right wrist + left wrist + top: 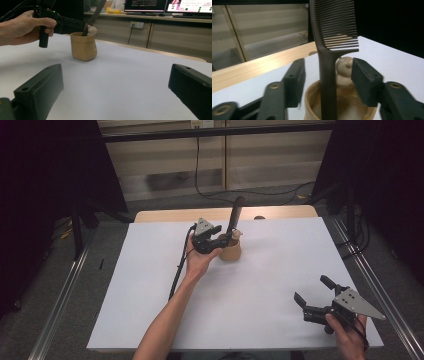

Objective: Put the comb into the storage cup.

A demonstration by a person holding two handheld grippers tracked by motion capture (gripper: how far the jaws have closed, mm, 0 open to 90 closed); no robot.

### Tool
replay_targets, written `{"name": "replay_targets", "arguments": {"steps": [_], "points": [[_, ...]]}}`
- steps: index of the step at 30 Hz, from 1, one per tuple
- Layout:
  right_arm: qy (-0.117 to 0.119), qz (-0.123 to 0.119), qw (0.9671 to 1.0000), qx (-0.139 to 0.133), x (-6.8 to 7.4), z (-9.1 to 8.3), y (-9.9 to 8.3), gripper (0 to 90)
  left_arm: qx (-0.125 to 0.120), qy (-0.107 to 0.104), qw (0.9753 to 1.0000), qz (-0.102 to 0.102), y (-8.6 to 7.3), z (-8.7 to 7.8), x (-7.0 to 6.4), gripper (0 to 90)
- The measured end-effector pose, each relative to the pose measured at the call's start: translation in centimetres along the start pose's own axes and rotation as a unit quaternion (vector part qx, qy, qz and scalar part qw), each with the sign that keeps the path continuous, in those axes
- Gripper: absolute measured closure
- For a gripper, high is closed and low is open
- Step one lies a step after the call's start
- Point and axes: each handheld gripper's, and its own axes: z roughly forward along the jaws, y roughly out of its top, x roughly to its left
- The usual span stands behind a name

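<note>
We are hovering left gripper [327,82], jaws spread, straddling comb [332,45] without touching; comb standing upright in tan cup [230,251] mid-table. Judging comb light, stiff, slick: we are favouring handle. Right gripper [312,295] idling wide open, empty.

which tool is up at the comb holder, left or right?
The left tool: its open jaws straddle the comb standing in the tan holder. The right tool sits open, apart, near the table's front edge.
</note>
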Motion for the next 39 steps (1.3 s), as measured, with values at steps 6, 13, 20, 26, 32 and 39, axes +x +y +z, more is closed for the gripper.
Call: {"name": "replay_targets", "arguments": {"steps": [6, 13, 20, 26, 32, 39], "points": [[-0.001, 0.002, 1.0000, 0.001, -0.1, -0.1, -0.1, 0.0, -0.017, 0.013, 0.9997, -0.012, 0.2, -0.2, 0.5, 17.9], [-0.001, 0.001, 1.0000, 0.002, -0.1, 0.0, -0.1, 0.0, -0.014, 0.006, 0.9995, -0.029, 0.4, -0.6, 0.5, 4.2], [0.002, -0.001, 1.0000, 0.000, -0.1, 0.2, -0.1, 0.0, -0.024, 0.006, 0.9996, -0.014, 1.2, -1.5, -0.1, 3.0], [0.000, -0.004, 1.0000, -0.002, 0.0, 0.2, 0.0, 0.0, -0.032, 0.007, 0.9993, -0.018, 1.2, -2.7, -0.3, 1.9], [-0.005, -0.004, 1.0000, 0.000, 0.0, 0.2, 0.0, 0.0, -0.043, 0.020, 0.9987, -0.020, 1.3, -3.5, 0.0, 2.0], [-0.006, -0.006, 1.0000, 0.001, 0.1, 0.2, 0.0, 0.0, -0.057, 0.017, 0.9982, -0.008, 1.1, -4.3, 0.0, 2.0]]}}
